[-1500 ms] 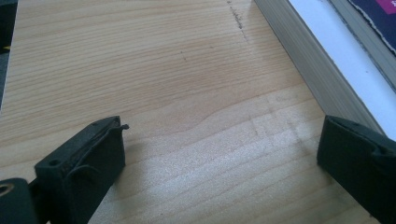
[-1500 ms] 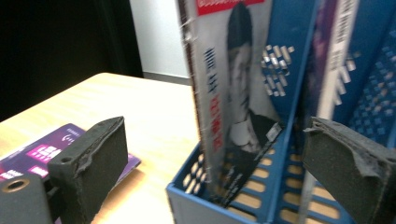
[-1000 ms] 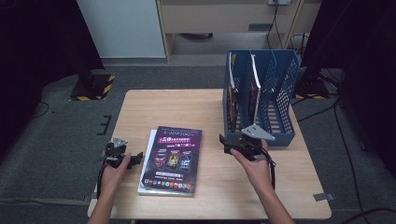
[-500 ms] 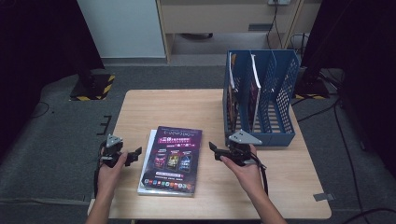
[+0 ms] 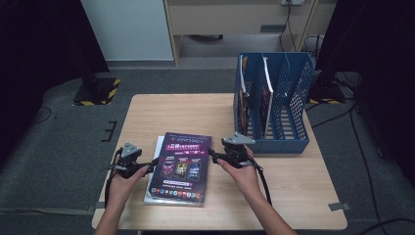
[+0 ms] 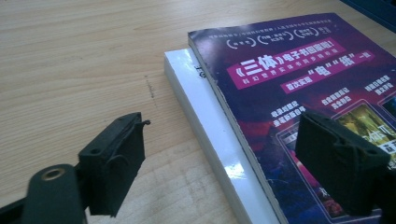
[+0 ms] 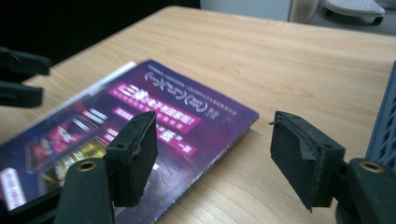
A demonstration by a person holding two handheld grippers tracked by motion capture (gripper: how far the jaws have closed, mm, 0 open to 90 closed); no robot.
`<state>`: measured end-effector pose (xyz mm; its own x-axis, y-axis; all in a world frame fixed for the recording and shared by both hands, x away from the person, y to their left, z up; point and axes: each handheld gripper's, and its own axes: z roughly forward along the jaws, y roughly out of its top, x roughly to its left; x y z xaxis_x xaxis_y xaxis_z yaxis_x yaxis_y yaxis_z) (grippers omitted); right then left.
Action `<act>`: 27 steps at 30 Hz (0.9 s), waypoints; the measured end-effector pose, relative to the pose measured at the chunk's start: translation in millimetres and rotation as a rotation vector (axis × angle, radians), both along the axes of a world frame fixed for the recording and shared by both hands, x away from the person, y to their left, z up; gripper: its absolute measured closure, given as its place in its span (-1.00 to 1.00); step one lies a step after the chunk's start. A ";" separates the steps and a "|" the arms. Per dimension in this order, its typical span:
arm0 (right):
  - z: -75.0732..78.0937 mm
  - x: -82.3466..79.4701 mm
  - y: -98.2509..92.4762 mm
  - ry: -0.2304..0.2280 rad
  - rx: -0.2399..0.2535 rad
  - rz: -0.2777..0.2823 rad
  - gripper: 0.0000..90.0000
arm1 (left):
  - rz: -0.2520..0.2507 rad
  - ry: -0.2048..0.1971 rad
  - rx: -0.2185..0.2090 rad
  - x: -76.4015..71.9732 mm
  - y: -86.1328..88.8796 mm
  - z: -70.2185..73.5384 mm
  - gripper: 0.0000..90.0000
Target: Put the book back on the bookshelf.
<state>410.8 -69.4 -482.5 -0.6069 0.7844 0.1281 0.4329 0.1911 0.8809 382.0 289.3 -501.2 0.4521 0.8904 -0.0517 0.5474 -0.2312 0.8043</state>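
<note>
A purple-covered book (image 5: pixel 182 166) lies on top of a white book (image 5: pixel 155 161) near the front of the wooden table (image 5: pixel 176 112). My left gripper (image 5: pixel 150 165) is at the stack's left edge. In the left gripper view the left gripper (image 6: pixel 229 163) is open and straddles the edges of the white book (image 6: pixel 201 102) and the purple book (image 6: pixel 289 70); its jaws have just been closing without touching. My right gripper (image 5: pixel 211 152) is at the purple book's right edge. The right gripper (image 7: pixel 219 158) is open, also just closing, with the purple book's (image 7: pixel 177 112) edge between the jaws, untouched.
A blue file rack (image 5: pixel 288 98) stands at the table's back right with a few books upright in its left slots; its wall (image 7: pixel 385 130) is close to my right jaw. Cables trail from both grippers toward the front edge.
The right gripper has moved left and down from the rack to the purple book's right edge. The left gripper has edged right toward the stack. Both pairs of jaws stand narrower.
</note>
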 end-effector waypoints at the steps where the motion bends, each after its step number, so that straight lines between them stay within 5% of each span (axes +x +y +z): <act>1: -2.5 -0.4 1.4 0.003 -0.017 0.002 -0.26 | -0.006 0.001 0.003 0.1 -1.2 -0.2 -0.60; 12: -16.8 -12.2 -1.4 0.011 -0.066 0.013 -0.04 | -0.071 0.013 0.017 2.1 -19.2 -4.0 -0.44; 21: -21.1 -15.0 2.1 0.033 -0.077 0.025 -0.10 | -0.124 0.024 0.001 4.4 -26.9 -7.0 -0.30; 27: -21.8 -16.2 3.9 0.038 -0.079 0.034 -0.16 | -0.128 0.061 0.036 6.4 -32.0 -12.0 -0.26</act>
